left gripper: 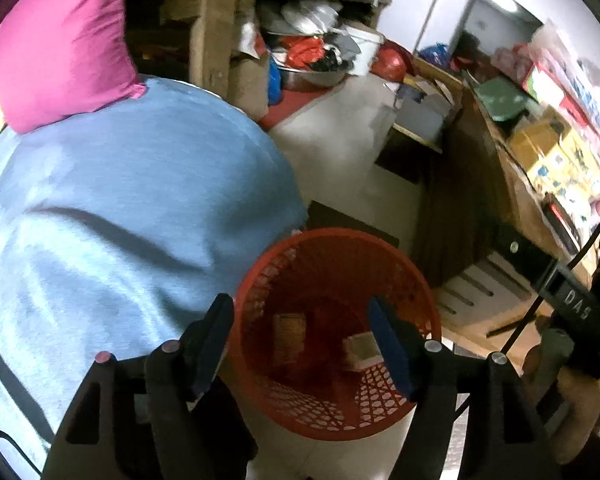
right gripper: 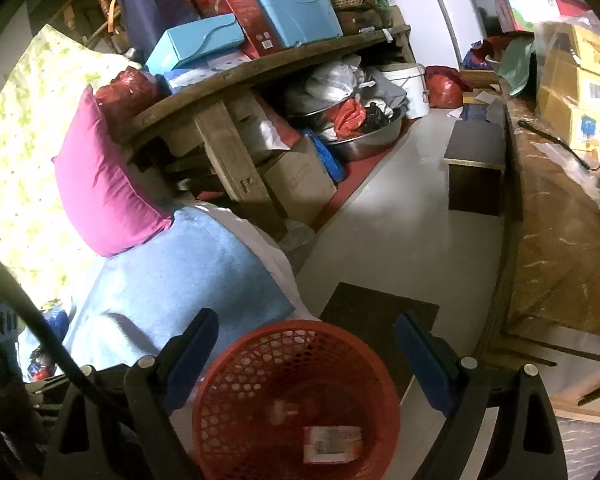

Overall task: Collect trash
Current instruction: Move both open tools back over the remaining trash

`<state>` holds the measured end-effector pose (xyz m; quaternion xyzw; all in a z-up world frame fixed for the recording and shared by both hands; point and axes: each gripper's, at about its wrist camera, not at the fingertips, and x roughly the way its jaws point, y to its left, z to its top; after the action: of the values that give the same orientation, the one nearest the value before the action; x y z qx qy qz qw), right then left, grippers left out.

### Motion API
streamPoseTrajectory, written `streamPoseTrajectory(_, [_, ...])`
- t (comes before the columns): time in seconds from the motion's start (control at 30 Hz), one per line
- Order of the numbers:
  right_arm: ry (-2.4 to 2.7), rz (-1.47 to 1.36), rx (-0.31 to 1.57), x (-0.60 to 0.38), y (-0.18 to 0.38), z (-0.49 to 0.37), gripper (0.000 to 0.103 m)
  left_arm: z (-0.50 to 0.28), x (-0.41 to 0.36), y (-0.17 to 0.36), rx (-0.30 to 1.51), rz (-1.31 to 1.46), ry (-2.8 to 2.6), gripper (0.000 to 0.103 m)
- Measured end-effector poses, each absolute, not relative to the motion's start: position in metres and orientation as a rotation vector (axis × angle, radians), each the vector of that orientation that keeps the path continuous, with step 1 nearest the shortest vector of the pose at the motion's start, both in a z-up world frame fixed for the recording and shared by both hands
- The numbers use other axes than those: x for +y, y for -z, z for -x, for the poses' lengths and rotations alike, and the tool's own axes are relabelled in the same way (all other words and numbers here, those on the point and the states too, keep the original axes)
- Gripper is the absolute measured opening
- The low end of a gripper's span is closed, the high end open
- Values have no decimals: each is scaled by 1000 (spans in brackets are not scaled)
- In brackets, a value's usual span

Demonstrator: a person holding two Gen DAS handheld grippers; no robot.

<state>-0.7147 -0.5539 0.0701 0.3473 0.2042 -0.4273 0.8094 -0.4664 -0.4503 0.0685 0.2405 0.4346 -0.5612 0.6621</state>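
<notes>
Both tools hang over the red mesh basket (left gripper: pixel 336 332), which stands on the pale floor (left gripper: pixel 340 152) just beside the blue-covered bed (left gripper: pixel 120 208).

Left tool (left gripper: pixel 300 344): jaws apart at a middling width, nothing between the pads, aimed down into the basket mouth. No earlier picture to compare. In the left wrist view two bits of trash lie on the basket bottom: a brownish card piece (left gripper: pixel 289 330) at about 9 o'clock from basket centre and a small pale box (left gripper: pixel 362 350) at about 3 o'clock, right by the blue pad.

Right tool (right gripper: pixel 306 360): jaws wide, empty, basket (right gripper: pixel 296 400) framed between them. One white-and-red carton (right gripper: pixel 330 444) shows at about 5 o'clock inside the basket; a fainter pale shape near centre is too blurred to call.

Progress, judged: at least two pieces already binned, both tools free, so a drop looks just finished. What is left is unclear. No loose trash is plainly visible on the floor or bed; the pink pillow (right gripper: pixel 100 184) and the cluttered wooden shelf (right gripper: pixel 260 68) at 12 o'clock read as storage, not litter. The table (right gripper: pixel 560 220) at 3 o'clock carries boxes and plastic sheet, possibly more to collect.
</notes>
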Motion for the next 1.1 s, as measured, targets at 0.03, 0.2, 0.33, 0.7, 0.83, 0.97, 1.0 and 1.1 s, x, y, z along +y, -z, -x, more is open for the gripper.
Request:
streamPoseTrajectory(0.03, [908,-740,440,-553,-70,712,93,463,-448,-70,984,-530,1262,71])
streamPoseTrajectory(0.2, [865,-729,466,-546,-70,690,93,438,-426,-79,978,-469,1210,71])
streamPoseTrajectory(0.33, [824,-714,486,-538,-72,670,93,413,-401,-85,962,-427,1152,71])
streamPoseTrajectory(0.7, [648,-586,512,-499,-107,578,93,320,-291,-90,932,-270,890,71])
streamPoseTrajectory(0.83, [558,-524,511,-476,-124,537,93,283,-242,-90,916,-210,755,71])
streamPoseTrajectory(0.97, [464,-467,524,-448,-136,497,93,246,-184,-92,871,-124,569,71])
streamPoseTrajectory(1.0, [440,-454,529,-440,-138,488,93,237,-168,-92,853,-106,508,71])
streamPoseTrajectory(1.1, [381,-420,546,-420,-142,466,93,213,-125,-90,816,-58,342,71])
